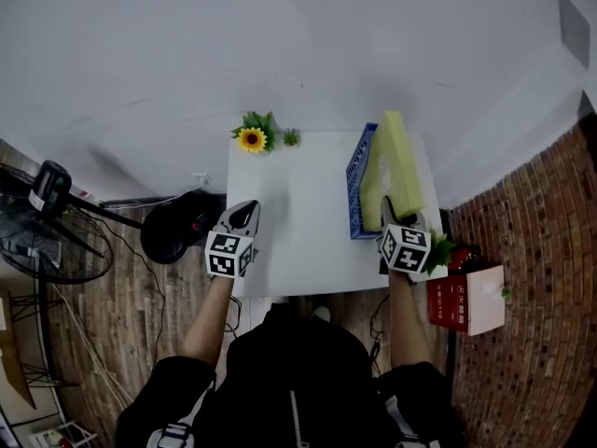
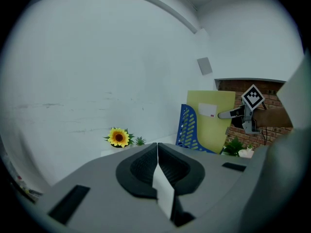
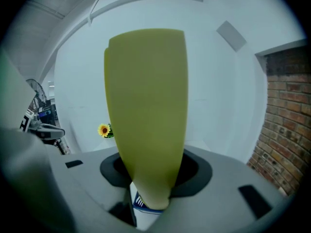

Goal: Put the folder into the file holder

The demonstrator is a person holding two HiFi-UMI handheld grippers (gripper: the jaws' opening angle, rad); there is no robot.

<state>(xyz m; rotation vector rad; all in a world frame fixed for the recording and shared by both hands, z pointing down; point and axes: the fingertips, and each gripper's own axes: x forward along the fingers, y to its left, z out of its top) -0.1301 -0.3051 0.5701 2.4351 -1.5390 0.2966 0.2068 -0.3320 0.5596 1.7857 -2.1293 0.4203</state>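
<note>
A yellow-green folder stands upright on edge at the right side of the white table. My right gripper is shut on its near edge. In the right gripper view the folder fills the middle, clamped between the jaws of the right gripper. The blue slotted file holder stands right against the folder's left side. A bit of the file holder shows under the folder. From the left gripper view the folder rises behind the file holder, its lower edge hidden. My left gripper hovers at the table's left, jaws together and empty.
A sunflower pot and a small green plant sit at the table's back left. A red box and a leafy plant are off the right edge by the brick wall. A fan stands on the floor at the left.
</note>
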